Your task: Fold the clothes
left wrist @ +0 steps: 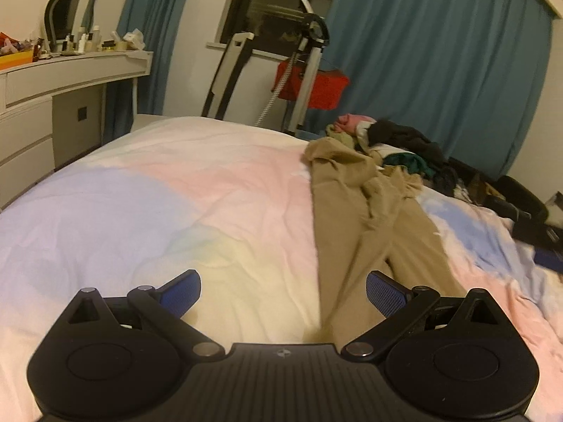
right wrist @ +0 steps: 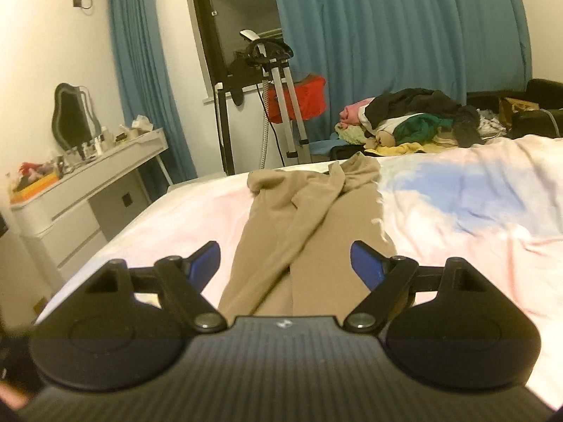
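Tan trousers [left wrist: 355,204] lie stretched lengthwise on the pastel bedsheet [left wrist: 176,190], waist end bunched at the far side. My left gripper [left wrist: 283,290] hovers open above the sheet, with the near trouser end under its right finger. In the right wrist view the same tan trousers [right wrist: 302,218] run straight away from me. My right gripper [right wrist: 285,263] stands wide open above them, with its blue pads [right wrist: 364,263] clear of the cloth and nothing pinched between them.
A pile of mixed clothes [right wrist: 418,119] sits at the bed's far right corner. A white dresser [left wrist: 52,95] with bottles and a mirror stands on the left. A garment steamer stand [right wrist: 281,98] and a red bag are beyond the bed, before blue curtains [left wrist: 440,63].
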Demonstrator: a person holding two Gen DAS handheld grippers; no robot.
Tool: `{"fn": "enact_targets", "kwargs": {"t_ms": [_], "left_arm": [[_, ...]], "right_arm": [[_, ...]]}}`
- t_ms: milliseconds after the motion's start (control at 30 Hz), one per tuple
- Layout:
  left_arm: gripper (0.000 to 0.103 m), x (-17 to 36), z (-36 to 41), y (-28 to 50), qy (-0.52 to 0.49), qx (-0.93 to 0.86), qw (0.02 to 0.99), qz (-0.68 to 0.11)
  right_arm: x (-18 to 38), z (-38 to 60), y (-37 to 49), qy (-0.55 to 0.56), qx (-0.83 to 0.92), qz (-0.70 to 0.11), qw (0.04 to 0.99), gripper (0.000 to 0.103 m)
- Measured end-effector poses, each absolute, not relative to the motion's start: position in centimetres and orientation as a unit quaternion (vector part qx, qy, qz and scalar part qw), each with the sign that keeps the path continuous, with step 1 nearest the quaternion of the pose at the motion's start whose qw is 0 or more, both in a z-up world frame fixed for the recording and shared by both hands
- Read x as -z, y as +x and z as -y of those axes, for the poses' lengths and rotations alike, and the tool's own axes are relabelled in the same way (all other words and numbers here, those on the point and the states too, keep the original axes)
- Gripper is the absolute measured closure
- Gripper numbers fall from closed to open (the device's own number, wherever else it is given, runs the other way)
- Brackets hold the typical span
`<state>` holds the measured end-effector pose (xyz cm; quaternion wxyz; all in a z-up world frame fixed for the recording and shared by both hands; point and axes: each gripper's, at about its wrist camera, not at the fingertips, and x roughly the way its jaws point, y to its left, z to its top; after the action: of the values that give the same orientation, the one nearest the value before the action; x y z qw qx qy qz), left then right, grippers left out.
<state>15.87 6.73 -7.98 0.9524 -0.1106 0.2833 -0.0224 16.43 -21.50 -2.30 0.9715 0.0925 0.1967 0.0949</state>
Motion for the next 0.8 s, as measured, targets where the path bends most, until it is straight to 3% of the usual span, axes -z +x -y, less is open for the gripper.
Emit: {"fn": "enact_targets", "kwargs": {"t_ms": [267, 600, 800], "left_arm": [[0.002, 6.3, -4.7, 12.6, -0.074, 0.037, 0.953, -0.292], [0.003, 7.1, -5.3, 11.9, -0.045, 0.009, 0.926, -0.376], [0.004, 8.1, -6.4, 12.2, -0.058, -0.021, 0.912, -0.406]], "right_arm": [[5.1, 25.6, 10.1, 0.153, -0.087, -0.196, 0.965, 0.02], [5.8, 27.3, 9.7, 0.189, -0.083, -0.184, 0.961, 0.02], [7.7, 29.0, 11.1, 0.216, -0.047, -0.22, 0.95, 0.02]]}}
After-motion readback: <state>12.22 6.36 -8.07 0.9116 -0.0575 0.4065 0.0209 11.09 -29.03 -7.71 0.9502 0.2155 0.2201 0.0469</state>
